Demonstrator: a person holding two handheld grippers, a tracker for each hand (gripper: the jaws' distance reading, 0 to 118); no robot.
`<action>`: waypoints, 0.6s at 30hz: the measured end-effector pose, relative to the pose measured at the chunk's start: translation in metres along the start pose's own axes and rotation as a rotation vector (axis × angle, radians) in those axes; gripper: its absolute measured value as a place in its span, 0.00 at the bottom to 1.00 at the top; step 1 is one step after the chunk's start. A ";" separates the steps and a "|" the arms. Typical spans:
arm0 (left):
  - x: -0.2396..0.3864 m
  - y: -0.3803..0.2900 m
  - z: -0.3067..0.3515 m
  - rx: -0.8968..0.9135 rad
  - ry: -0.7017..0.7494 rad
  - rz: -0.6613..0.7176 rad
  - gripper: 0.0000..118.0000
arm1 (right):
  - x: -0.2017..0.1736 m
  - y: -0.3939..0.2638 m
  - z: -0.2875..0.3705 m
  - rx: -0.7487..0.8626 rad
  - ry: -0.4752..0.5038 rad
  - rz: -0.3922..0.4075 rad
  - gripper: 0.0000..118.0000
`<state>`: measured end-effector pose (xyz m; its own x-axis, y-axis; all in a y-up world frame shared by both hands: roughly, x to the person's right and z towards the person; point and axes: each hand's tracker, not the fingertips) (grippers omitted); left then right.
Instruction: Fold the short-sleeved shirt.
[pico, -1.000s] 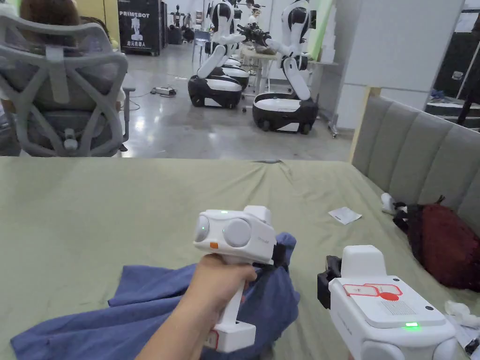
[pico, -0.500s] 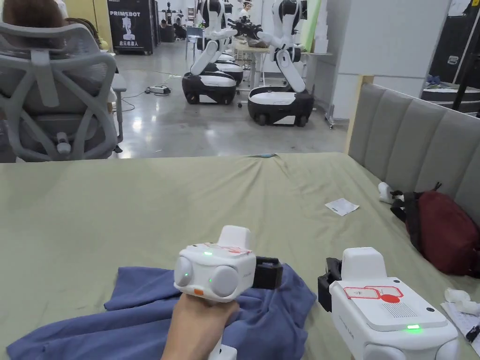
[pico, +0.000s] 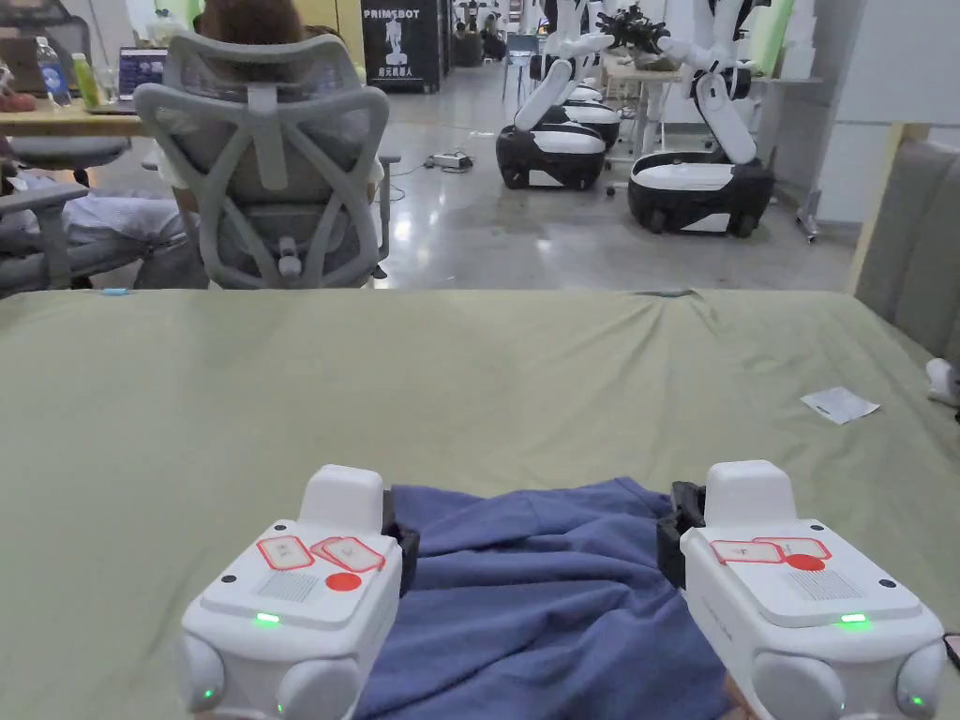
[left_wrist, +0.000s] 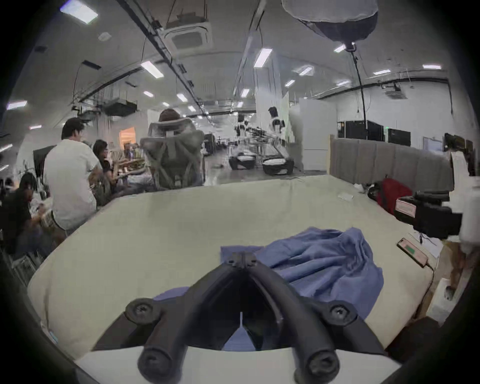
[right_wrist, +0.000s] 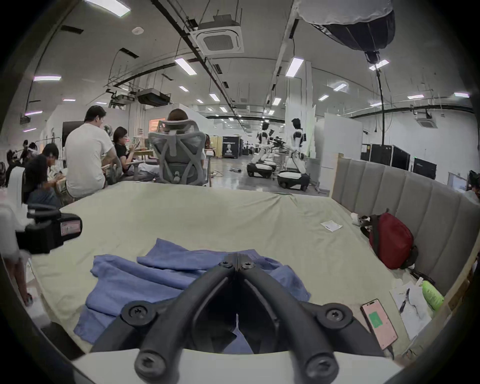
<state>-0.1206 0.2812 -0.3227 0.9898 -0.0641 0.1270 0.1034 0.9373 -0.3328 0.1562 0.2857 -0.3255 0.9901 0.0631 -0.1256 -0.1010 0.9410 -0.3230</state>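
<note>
The blue short-sleeved shirt (pico: 544, 581) lies crumpled on the green bed sheet (pico: 469, 375), near its front edge. My left gripper (pico: 398, 544) hovers at the shirt's left side and my right gripper (pico: 673, 530) at its right side, both pointing away from me. In the left gripper view the left gripper (left_wrist: 241, 259) has its jaws shut tip to tip, with the shirt (left_wrist: 324, 259) ahead and to the right. In the right gripper view the right gripper (right_wrist: 237, 261) is shut too, over the shirt (right_wrist: 145, 280). I see no cloth between either pair of jaws.
A red bag (right_wrist: 392, 241) leans on the grey headboard (right_wrist: 415, 197) at the right. A phone (right_wrist: 379, 322), papers and a green bottle (right_wrist: 432, 295) lie at the front right. A paper slip (pico: 839, 403) lies on the sheet. An office chair (pico: 272, 178) and seated people (right_wrist: 85, 156) are beyond.
The head camera has panned left. My left gripper has come off the middle of the shirt, turned level and moved to its left side. The raised fold has dropped flat.
</note>
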 end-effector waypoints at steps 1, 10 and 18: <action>-0.014 0.005 -0.006 -0.042 0.016 0.020 0.00 | -0.001 0.000 -0.001 -0.003 0.003 0.006 0.00; -0.160 0.006 -0.145 -0.667 -0.013 0.389 0.00 | 0.002 -0.009 -0.010 -0.043 0.018 0.013 0.00; -0.174 -0.025 -0.188 -0.825 0.131 0.511 0.86 | 0.008 -0.015 -0.028 -0.085 0.002 0.028 0.00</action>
<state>-0.2771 0.2045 -0.5119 0.9322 0.1990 -0.3024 -0.3544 0.3320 -0.8741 0.1629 0.2626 -0.3478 0.9866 0.0882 -0.1374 -0.1365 0.9073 -0.3978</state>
